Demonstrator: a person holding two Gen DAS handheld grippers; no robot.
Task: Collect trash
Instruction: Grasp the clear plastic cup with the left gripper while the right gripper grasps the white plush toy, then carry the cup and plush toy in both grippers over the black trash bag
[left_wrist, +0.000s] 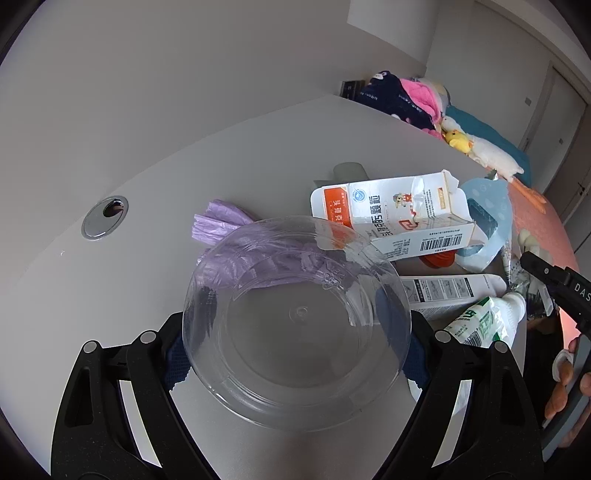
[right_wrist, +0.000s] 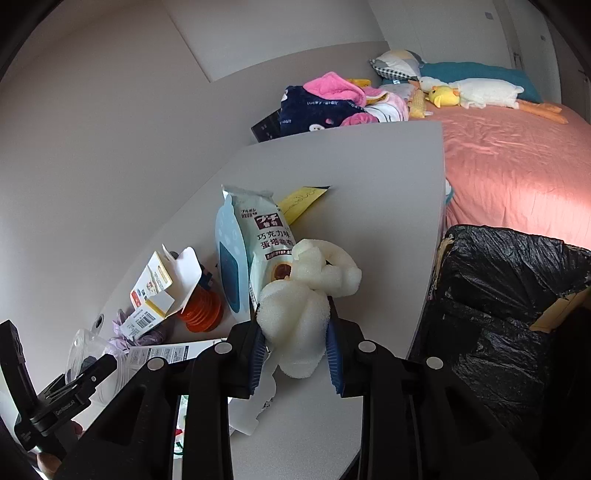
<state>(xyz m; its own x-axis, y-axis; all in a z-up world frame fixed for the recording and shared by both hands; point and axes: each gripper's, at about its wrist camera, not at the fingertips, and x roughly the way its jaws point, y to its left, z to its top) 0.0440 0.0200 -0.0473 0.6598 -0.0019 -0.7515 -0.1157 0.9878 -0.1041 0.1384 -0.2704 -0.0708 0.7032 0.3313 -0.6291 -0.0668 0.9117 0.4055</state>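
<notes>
My left claw (left_wrist: 295, 354) is spread wide around a clear plastic bowl (left_wrist: 295, 325), one blue pad (left_wrist: 177, 363) against the rim at nine o'clock and the other at three o'clock, so the bowl sits gripped between them over the white desk (left_wrist: 147, 206). Through its wall I see a crumpled purple bag (left_wrist: 221, 225) lying at eleven o'clock. At one o'clock a torn white and orange carton (left_wrist: 391, 218) lies on its side, with a pale blue packet (left_wrist: 487, 221) just behind it and a green and white tube (left_wrist: 484, 321) at three o'clock.

Over on my right claw (right_wrist: 295, 343), the jaws are drawn in close and squeezing a lump of white foam (right_wrist: 303, 306), which bulges out above the pads. Right behind the foam, at twelve o'clock, a snack packet (right_wrist: 258, 240) leans upright, and a yellow note (right_wrist: 299, 203) lies beyond it. An orange ribbed thing (right_wrist: 201, 308) sits at ten o'clock. The bin lined with a black bag (right_wrist: 509, 317) stands off the desk edge at three o'clock, mouth open.
</notes>
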